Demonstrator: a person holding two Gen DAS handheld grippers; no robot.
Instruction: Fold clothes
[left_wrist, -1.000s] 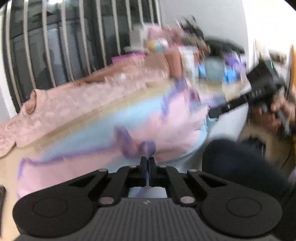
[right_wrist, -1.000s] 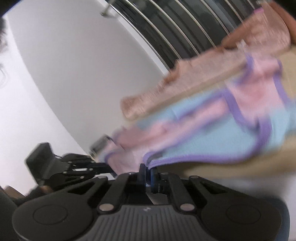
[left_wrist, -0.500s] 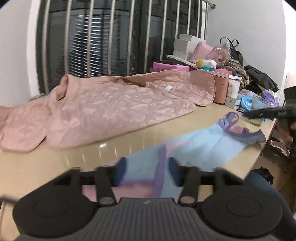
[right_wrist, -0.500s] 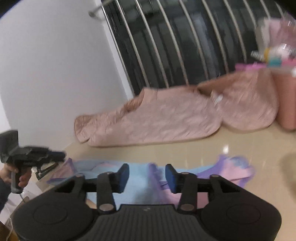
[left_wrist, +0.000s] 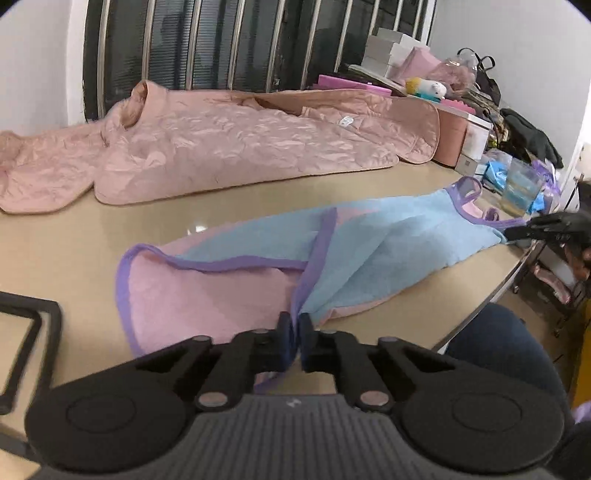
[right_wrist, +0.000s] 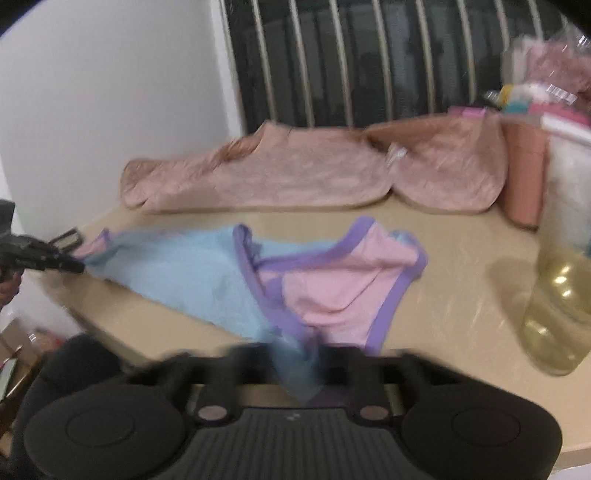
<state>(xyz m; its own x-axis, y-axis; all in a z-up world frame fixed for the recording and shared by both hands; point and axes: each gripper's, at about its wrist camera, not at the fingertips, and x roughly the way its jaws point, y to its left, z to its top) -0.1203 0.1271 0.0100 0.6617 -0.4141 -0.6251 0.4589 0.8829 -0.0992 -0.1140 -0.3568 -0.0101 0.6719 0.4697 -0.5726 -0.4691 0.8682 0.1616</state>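
Blue-pink garment (left_wrist: 351, 251) is lying across frame centre on the table (left_wrist: 74, 236). Left gripper (left_wrist: 294, 341) is pinching its purple hem, right gripper (right_wrist: 295, 363) is clamping the opposite end, probably tensioning it flat for folding.

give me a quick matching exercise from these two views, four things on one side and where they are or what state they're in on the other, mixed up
Things:
1. left gripper
2. pink quilted jacket
3. blue and pink garment
4. jar of yellowish liquid

Places or states:
A. spread along the far side of the table, by the window bars
B. standing at the right edge of the right wrist view
C. shut on a purple-trimmed edge
D. stretched across the near part of the table

Pairs: 1-C, 2-A, 3-D, 4-B
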